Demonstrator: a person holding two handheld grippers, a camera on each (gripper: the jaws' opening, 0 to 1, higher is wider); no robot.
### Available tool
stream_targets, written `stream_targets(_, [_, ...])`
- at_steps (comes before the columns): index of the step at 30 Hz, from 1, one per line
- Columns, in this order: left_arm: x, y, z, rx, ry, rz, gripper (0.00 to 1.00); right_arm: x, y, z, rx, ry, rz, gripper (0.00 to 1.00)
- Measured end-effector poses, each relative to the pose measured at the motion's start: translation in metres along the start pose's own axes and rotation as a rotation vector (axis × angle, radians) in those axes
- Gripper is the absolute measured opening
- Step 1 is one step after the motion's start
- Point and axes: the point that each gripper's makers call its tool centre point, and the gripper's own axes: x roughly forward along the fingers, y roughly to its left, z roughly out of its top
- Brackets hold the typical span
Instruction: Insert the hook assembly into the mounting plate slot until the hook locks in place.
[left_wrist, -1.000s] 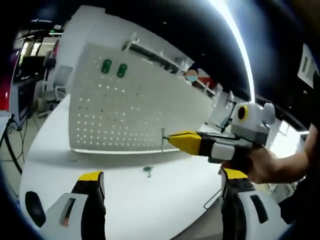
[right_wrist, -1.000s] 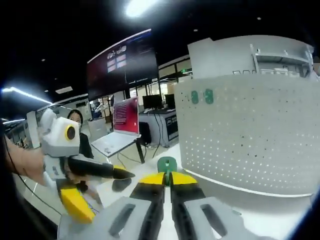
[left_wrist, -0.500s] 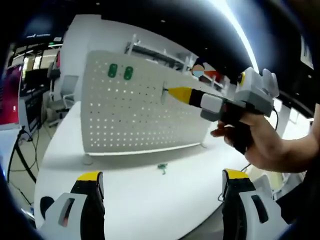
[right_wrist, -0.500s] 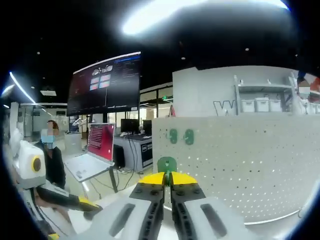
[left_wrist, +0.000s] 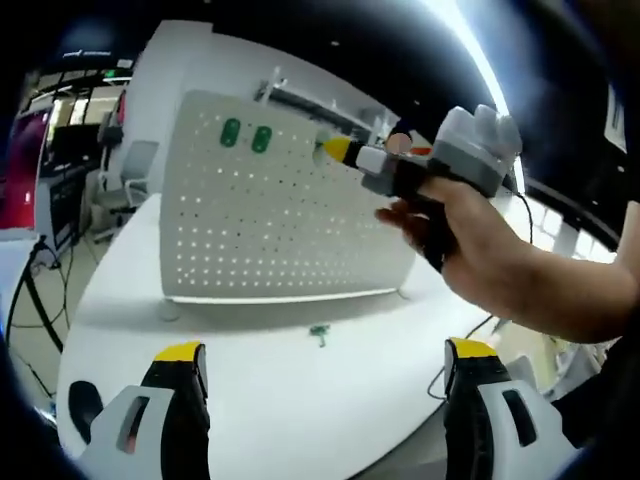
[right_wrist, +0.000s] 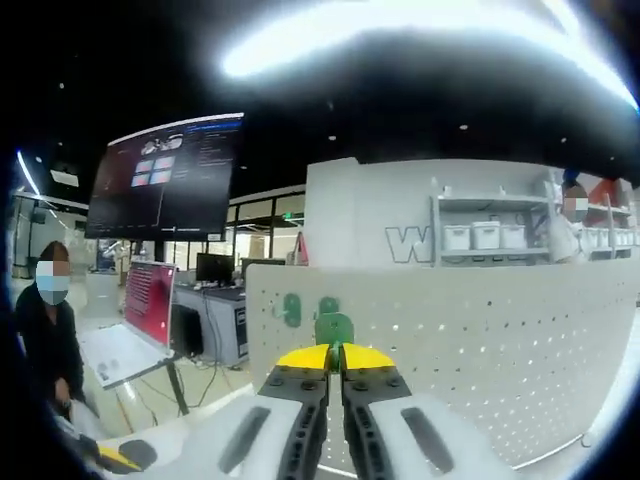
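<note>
Right gripper (left_wrist: 335, 150), fingers pinching the green hook (right_wrist: 334, 327), has risen from bench (left_wrist: 300, 400) height to the pegboard's (left_wrist: 280, 230) top edge: insertion imminent. Left gripper (left_wrist: 318, 415) fingers spread, idle.

1. The pegboard (left_wrist: 270, 215) is white, dotted all over with a regular grid of small holes.
2. Two hooks (left_wrist: 246, 135) already on it are green — so is the hook (right_wrist: 333, 327) pinched in the right gripper (right_wrist: 334, 356).
3. Both grippers have yellow tips on black and light grey bodies; see the left gripper (left_wrist: 325, 362).
4. The table (left_wrist: 300, 400) is plain white — a small green piece (left_wrist: 319, 333) lies on it.
</note>
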Motion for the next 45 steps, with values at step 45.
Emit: stream_targets(45, [-0.011,0.049,-0.016,-0.073,0.014,0.071,0.99,0.074,-0.039,-0.009,0.046,-0.048,-0.235,0.0])
